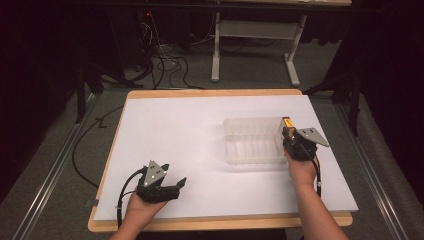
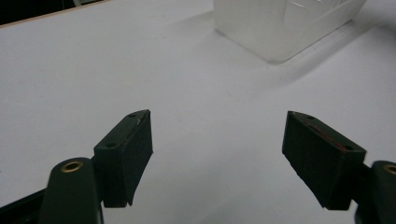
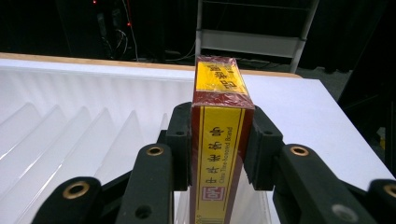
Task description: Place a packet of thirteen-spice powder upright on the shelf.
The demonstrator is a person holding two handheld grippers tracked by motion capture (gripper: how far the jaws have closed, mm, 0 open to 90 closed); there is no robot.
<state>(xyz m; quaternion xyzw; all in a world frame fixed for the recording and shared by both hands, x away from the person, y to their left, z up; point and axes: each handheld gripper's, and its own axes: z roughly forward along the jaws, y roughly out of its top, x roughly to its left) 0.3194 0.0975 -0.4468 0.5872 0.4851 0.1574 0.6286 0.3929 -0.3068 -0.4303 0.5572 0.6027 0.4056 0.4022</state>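
table [image 1: 150,93]: white sheet [image 1: 190,150] | on sheet: clear slotted tray [image 1: 252,140]

The box [image 3: 219,140] is yellow with dark red edges, dark red lettering and thin red stripes. The ribbed bin [image 1: 252,142] is clear and colourless. The tabletop [image 1: 190,150] is white with a pale wood rim. Both tongs, left [image 2: 217,154] and right [image 3: 219,154], are black.

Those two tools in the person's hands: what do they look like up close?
Each is a black hand-held device. The left tool and the right tool both carry a grey three-cornered plate on top and trail a black cable. Up close, the jaws are black arms with brass-ringed holes, ending in blocky dark pads. No sleeves show on the forearms.
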